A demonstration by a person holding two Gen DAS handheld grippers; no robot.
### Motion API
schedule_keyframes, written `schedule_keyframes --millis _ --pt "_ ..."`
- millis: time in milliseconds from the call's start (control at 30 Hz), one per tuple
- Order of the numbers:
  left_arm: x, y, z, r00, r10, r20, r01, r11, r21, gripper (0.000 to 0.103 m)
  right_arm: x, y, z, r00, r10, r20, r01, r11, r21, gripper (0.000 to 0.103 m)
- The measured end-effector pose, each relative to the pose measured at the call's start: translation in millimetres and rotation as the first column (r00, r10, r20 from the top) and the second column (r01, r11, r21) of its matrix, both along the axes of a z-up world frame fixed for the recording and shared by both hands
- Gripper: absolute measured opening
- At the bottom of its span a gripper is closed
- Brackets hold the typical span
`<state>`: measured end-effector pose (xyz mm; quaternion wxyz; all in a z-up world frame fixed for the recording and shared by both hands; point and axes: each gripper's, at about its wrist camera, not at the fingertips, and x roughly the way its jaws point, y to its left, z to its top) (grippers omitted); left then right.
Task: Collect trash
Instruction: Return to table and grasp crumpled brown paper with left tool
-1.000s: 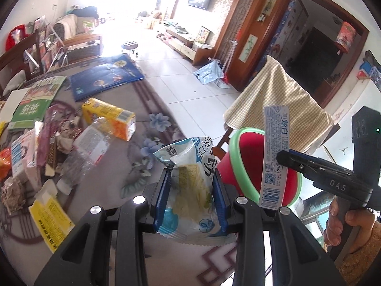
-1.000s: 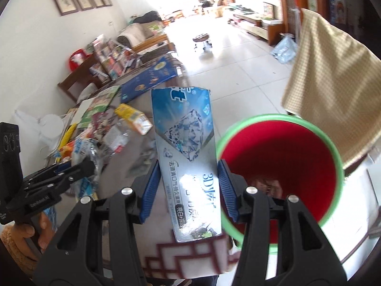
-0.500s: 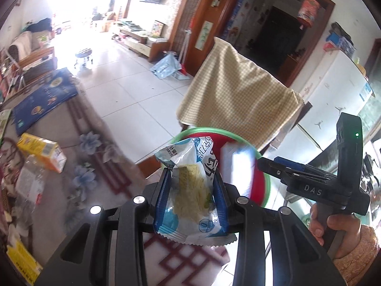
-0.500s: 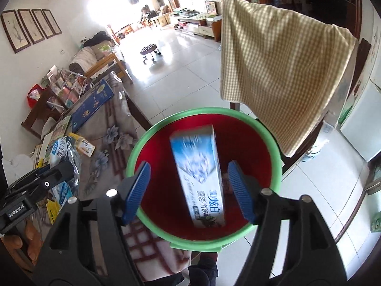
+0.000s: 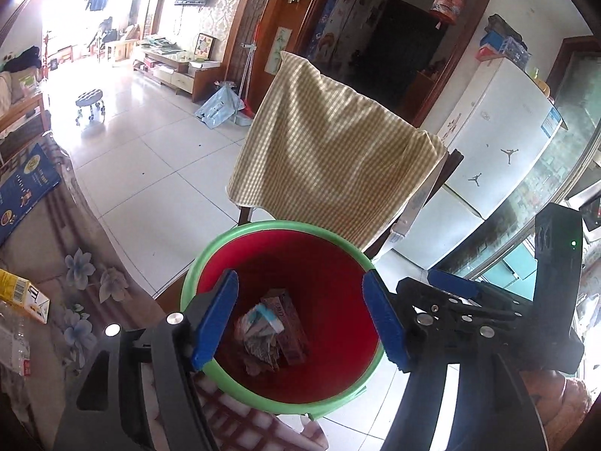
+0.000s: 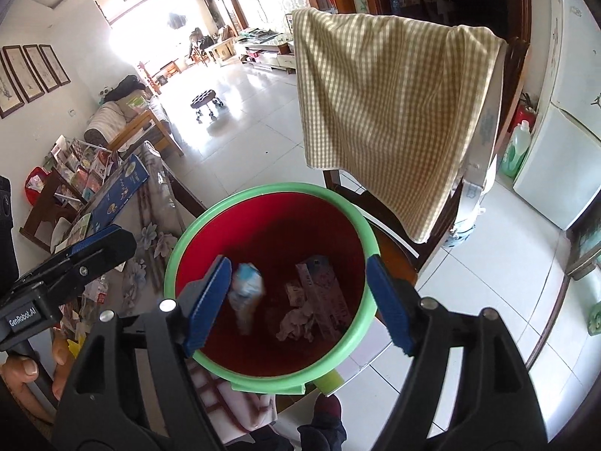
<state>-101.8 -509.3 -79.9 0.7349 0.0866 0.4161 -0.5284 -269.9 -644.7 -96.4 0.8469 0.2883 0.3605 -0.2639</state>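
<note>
Both grippers hang over one red bin with a green rim (image 5: 195,263), which stands just beside the surface (image 5: 45,263) and in front of a chair draped with one checked yellow cloth (image 5: 330,165). The left gripper (image 5: 300,315) has its two blue-padded fingers (image 5: 216,315) spread wide with nothing between them. The right gripper (image 6: 296,300) is spread just as wide and also holds nothing.

Inside the bin, the right wrist view shows one blue-and-white snack bag (image 6: 246,293), blurred, near the left wall, one long toothpaste box (image 6: 326,297) lying against the right side, and one crumpled wrapper (image 6: 295,323) on the bottom. On the surface at the left lie one yellow carton (image 5: 22,300), one clear plastic bottle (image 5: 11,342) and one blue book (image 5: 22,188).
</note>
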Motion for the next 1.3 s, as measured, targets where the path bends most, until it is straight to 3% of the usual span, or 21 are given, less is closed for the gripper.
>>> schedule_keyframes --millis 300,433,533,700,967,1067,1167,1300 --pt "29 71 0 0.986 0.164 0.014 -0.164 0.986 0.011 0.066 36 24 5 0.995 0.096 0.007 -0.096 0.995 -0.010 0.074" --pt "46 121 1 0.961 0.275 0.031 -0.276 0.961 0.017 0.067 67 52 6 0.984 0.178 -0.001 -0.178 0.984 -0.013 0.074" --pt "63 167 -2 0.928 0.371 0.037 -0.372 0.928 0.030 0.067 91 84 10 0.966 0.259 -0.001 -0.259 0.965 -0.031 0.074" --pt "98 259 -15 0.834 0.549 0.044 -0.551 0.832 0.066 0.072 123 141 10 0.930 0.367 -0.006 -0.367 0.930 -0.024 0.077" --pt "143 401 -56 0.655 0.753 0.065 -0.749 0.634 0.191 0.072 151 226 3 0.874 0.481 -0.064 -0.483 0.876 -0.007 0.079" --pt "159 433 -81 0.615 0.786 0.067 -0.771 0.581 0.259 0.072 158 252 4 0.860 0.505 -0.075 -0.507 0.862 -0.005 0.079" --pt "175 450 -100 0.609 0.793 -0.002 -0.760 0.585 0.284 0.072 164 278 5 0.847 0.525 -0.082 -0.527 0.850 -0.005 0.081" --pt "191 451 -118 0.646 0.763 -0.020 -0.720 0.617 0.317 0.070 172 308 0 0.830 0.547 -0.104 -0.549 0.836 0.012 0.081"
